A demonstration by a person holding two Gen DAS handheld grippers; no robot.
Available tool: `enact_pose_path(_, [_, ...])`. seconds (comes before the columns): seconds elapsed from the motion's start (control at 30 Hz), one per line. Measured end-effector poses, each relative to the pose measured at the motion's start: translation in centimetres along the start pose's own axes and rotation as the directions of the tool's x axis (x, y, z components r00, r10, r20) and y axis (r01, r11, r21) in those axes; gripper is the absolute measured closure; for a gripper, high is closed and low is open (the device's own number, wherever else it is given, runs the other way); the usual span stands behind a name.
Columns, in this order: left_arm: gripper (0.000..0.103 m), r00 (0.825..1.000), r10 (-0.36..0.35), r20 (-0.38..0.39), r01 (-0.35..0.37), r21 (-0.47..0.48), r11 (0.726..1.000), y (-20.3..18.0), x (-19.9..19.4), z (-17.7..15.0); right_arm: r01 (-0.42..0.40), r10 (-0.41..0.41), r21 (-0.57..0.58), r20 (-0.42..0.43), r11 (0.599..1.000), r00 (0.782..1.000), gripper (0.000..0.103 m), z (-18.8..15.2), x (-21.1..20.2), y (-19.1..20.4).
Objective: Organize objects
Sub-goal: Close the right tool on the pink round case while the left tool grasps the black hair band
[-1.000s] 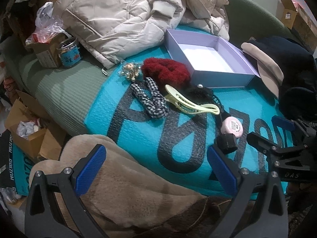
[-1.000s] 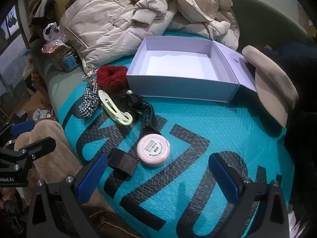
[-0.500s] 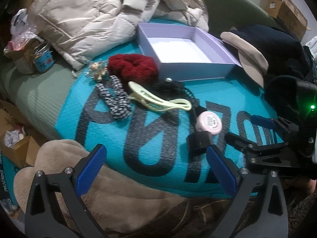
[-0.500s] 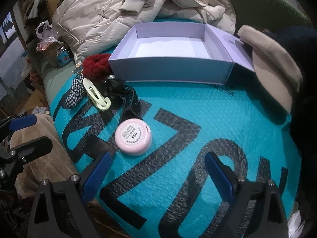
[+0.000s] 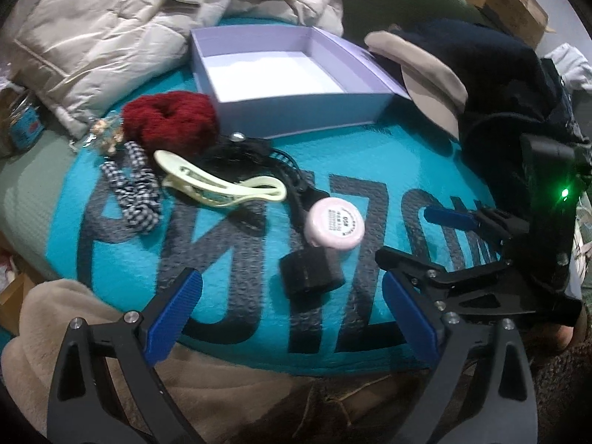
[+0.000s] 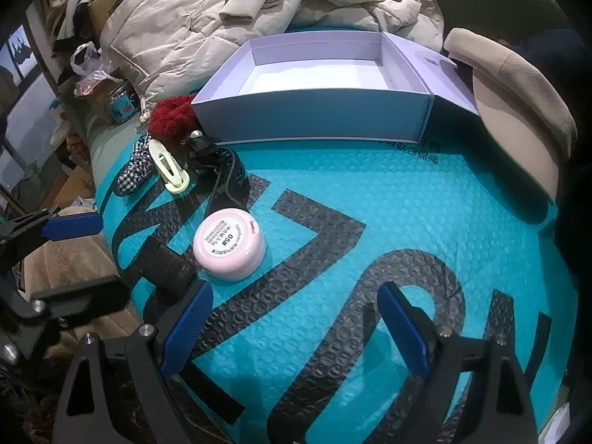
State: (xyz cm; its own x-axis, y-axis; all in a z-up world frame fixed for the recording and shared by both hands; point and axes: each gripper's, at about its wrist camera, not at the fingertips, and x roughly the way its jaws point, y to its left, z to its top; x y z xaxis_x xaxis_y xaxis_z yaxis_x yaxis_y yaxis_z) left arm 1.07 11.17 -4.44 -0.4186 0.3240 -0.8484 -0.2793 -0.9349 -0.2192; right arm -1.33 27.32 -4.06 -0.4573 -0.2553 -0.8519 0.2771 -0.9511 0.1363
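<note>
An open, empty lilac box stands at the far side of a teal bubble mailer. In front of it lie a red scrunchie, a checked scrunchie, a pale yellow hair clip, a black strap and a pink round compact. My left gripper is open and empty, just short of the strap's end. My right gripper is open and empty, its left finger close to the compact.
A beige puffer jacket lies behind the box. A beige cap and dark clothes are on the right. A small gold hair piece sits left of the red scrunchie. A tan fleece lies at the front left.
Both grippers have moved forward toward the objects on the mailer; the compact and strap are now closer in both views. Both stay open. No object has moved.
</note>
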Motion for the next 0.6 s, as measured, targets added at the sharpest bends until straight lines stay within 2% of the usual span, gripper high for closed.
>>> enact_pose_path(0.17, [0.012,1.0,-0.001,-0.028,0.001,-0.005,1.0,-0.2,1.7,0.2,-0.013,0.013,-0.013,0.008,1.0,1.0,0.012,0.3,0.3,0.0])
enact_pose_path(0.27, [0.02,0.999,-0.003,-0.051,0.002,-0.032,0.999,0.4,2.8,0.2,-0.015,0.015,-0.025,0.01,1.0,1.0,0.012,0.5,0.6,0.3])
enact_pose_path(0.37, [0.024,0.998,-0.031,-0.062,0.026,-0.073,0.997,1.5,3.4,0.0,-0.042,0.042,-0.02,0.001,0.999,0.999,0.012,0.7,1.2,0.5])
enact_pose_path(0.47, [0.028,0.997,-0.069,-0.047,0.063,-0.116,0.991,2.8,3.4,-0.3,-0.048,0.048,-0.039,0.007,0.998,0.999,0.012,1.0,1.3,1.1])
enact_pose_path(0.6, [0.03,0.997,-0.067,-0.034,0.062,-0.125,0.99,3.7,3.3,-0.3,-0.055,0.056,-0.053,0.009,0.997,0.998,0.012,1.5,1.7,1.6])
